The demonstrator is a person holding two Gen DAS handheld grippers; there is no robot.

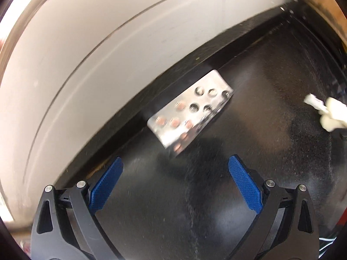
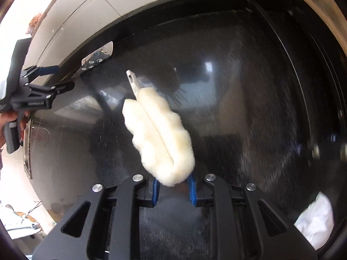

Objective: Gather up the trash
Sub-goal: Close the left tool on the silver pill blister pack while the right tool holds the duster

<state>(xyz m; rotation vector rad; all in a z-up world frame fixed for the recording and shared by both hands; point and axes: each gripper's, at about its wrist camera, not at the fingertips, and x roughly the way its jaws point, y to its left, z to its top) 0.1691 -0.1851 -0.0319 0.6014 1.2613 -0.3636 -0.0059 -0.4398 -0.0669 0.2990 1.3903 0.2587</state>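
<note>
Both views are smeared, and a white wad (image 2: 314, 223) at the right-wrist view's edge cannot be identified. The right gripper (image 2: 172, 189) clenches a cream fluffy duster (image 2: 160, 138) over the black table (image 2: 249, 108). The left gripper (image 1: 174, 191) gapes, empty, near a silver blister pack (image 1: 190, 113) with some pockets empty, at the table's far edge.

Blister pack (image 1: 189, 112) on table (image 1: 249, 184) at its far edge, duster (image 2: 159, 138) to its right

Glossy black tabletop (image 2: 249, 91) filling most of both frames, pale tiled floor (image 1: 91, 43) across the upper left, wooden strip (image 1: 323, 2) at upper right, cables (image 2: 32, 212) at lower left
</note>
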